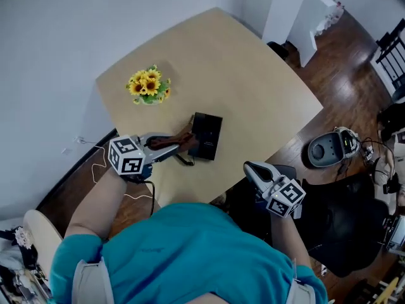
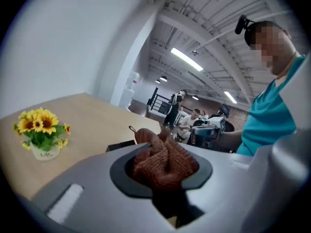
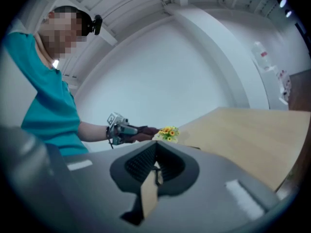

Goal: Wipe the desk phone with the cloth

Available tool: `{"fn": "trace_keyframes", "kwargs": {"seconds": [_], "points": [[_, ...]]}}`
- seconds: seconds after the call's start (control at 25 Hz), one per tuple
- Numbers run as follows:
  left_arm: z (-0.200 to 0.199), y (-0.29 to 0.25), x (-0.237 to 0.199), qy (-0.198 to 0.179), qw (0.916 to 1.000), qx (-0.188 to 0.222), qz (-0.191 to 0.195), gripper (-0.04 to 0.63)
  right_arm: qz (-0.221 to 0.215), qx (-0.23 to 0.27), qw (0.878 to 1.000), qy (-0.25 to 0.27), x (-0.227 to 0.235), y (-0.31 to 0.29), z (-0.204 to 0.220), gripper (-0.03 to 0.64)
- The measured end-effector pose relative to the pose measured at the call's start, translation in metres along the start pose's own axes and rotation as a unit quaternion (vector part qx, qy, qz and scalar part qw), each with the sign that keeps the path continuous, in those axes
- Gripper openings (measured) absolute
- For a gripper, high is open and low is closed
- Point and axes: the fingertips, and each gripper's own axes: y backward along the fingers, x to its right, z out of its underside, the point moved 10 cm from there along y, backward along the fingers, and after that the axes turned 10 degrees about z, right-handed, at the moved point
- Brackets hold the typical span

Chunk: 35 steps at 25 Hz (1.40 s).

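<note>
Cloth (image 1: 184,139) sits bunched and pinched tight in the left gripper (image 1: 172,145), pressed up against the left edge of the desk phone (image 1: 208,135), which lies flat mid-table (image 1: 253,81) near the flowers (image 1: 149,86). Right gripper (image 1: 250,168) hangs off the near edge, jaws together on nothing. Wiping looks barely started, and the phone's top is probably all left to do.

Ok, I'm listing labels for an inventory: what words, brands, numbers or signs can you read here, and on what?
No text here can be read.
On the pot: a short dark print, too blurred to read.
On the phone: no print shows.
On the left gripper and the right gripper: black-and-white square markers only, no words.
</note>
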Motion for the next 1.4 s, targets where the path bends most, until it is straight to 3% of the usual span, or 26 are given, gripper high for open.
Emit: {"fn": "trace_keyframes", "kwargs": {"seconds": [0.16, 0.36, 0.56, 0.64, 0.8, 0.92, 1.12, 1.32, 1.4], "points": [[0.055, 0.065, 0.062, 0.004, 0.9985, 0.053, 0.011, 0.109, 0.001, -0.003, 1.0, 0.029, -0.067, -0.003, -0.005, 0.003], [0.117, 0.158, 0.127, -0.031, 0.9961, 0.083, 0.0, 0.109, -0.002, 0.005, 0.999, 0.038, -0.167, -0.01, 0.0, 0.003], [0.169, 0.235, 0.18, 0.033, 0.9828, 0.172, -0.057, 0.109, -0.004, 0.0, 0.998, 0.055, -0.244, 0.005, 0.01, 0.003], [0.183, 0.245, 0.2, 0.031, 0.9783, 0.192, -0.071, 0.109, -0.011, 0.0, 0.998, 0.063, -0.263, 0.016, 0.012, 0.003], [0.194, 0.233, 0.242, -0.02, 0.9735, 0.204, -0.101, 0.109, -0.034, 0.004, 0.998, 0.059, -0.283, 0.05, 0.025, 0.003], [0.192, 0.213, 0.277, -0.036, 0.9696, 0.217, -0.107, 0.109, -0.048, 0.005, 0.997, 0.055, -0.29, 0.085, 0.038, 0.003], [0.2, 0.145, 0.341, -0.019, 0.9687, 0.235, -0.077, 0.109, -0.067, 0.009, 0.997, 0.047, -0.29, 0.159, 0.068, 0.003], [0.229, 0.077, 0.4, 0.024, 0.9731, 0.225, -0.045, 0.109, -0.076, 0.009, 0.997, 0.028, -0.279, 0.222, 0.1, 0.002], [0.235, 0.074, 0.412, 0.035, 0.9702, 0.233, -0.055, 0.109, -0.077, 0.002, 0.997, 0.03, -0.279, 0.232, 0.105, 0.002]]}}
